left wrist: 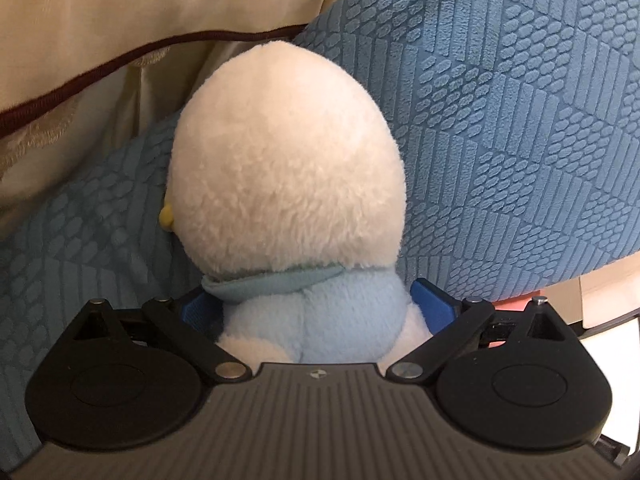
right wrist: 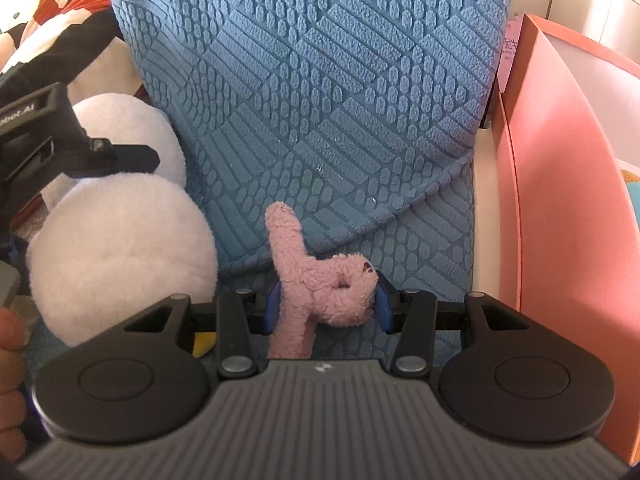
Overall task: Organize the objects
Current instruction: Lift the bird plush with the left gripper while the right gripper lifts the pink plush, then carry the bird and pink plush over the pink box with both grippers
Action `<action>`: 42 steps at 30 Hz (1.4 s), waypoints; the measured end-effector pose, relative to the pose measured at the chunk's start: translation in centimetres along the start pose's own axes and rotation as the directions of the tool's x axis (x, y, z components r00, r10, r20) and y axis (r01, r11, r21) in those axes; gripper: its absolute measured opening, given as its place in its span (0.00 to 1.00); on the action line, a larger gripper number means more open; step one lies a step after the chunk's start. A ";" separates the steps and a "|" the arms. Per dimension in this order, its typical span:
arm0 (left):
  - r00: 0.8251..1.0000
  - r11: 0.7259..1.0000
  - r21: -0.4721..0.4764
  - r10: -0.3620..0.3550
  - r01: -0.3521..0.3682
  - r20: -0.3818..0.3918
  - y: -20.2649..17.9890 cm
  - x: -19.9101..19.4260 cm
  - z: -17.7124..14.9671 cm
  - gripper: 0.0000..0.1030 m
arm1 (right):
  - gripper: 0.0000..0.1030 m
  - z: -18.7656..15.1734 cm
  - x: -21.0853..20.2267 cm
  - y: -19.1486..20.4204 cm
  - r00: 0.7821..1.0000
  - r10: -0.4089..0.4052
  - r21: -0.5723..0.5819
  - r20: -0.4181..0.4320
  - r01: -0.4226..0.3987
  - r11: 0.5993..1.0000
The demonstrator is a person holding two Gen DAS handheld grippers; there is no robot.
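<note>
My left gripper (left wrist: 316, 312) is shut on a white and light-blue plush bird (left wrist: 288, 168), gripping its blue body just below the neck. The toy's white head faces away and a yellow beak shows at its left. It rests against a blue textured cushion (left wrist: 500, 140). My right gripper (right wrist: 326, 306) is shut on a small pink plush toy (right wrist: 320, 280), its blue pads pressing both sides, low in front of the same blue cushion (right wrist: 320, 100). The plush bird (right wrist: 120, 256) and the left gripper's black body (right wrist: 48, 140) show at the left of the right wrist view.
A cream pillow with dark piping (left wrist: 120, 40) lies behind the bird at left. A pink box or panel (right wrist: 560, 200) stands to the right of the cushion. A patterned red, black and white fabric (right wrist: 60, 8) lies at the upper left.
</note>
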State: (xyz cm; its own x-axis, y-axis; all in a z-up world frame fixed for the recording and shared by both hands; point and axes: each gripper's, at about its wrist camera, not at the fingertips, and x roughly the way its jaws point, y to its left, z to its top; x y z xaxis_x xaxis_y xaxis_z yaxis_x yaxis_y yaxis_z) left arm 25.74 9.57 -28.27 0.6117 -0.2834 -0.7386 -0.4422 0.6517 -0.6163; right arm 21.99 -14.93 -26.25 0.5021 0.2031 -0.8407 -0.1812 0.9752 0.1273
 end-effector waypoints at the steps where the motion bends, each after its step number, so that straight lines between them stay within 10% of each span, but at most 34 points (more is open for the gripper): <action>1: 1.000 1.000 0.014 0.006 -0.006 0.003 -0.1 -0.2 0.0 0.94 | 0.47 0.0 -0.1 0.0 1.000 0.002 0.000 0.002 -0.002 1.000; 21: 0.998 0.967 0.248 0.055 -0.056 0.010 -2.2 -5.1 -3.9 0.83 | 0.47 -2.5 -4.6 -0.2 0.998 0.057 0.034 0.005 -0.057 0.998; 42: 0.999 0.977 0.209 0.053 -0.051 -0.004 -1.3 -9.7 -7.1 0.78 | 0.47 -2.6 -10.3 -1.4 0.993 0.115 0.027 -0.009 -0.115 0.993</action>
State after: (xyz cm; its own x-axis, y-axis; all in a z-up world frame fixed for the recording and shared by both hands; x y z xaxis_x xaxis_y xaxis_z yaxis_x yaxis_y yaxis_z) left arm 15.69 6.48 -22.22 0.5846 -0.2517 -0.7713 -0.3254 0.7981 -0.5071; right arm 14.85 -18.57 -19.09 0.4705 0.3129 -0.8251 -0.2149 0.9475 0.2368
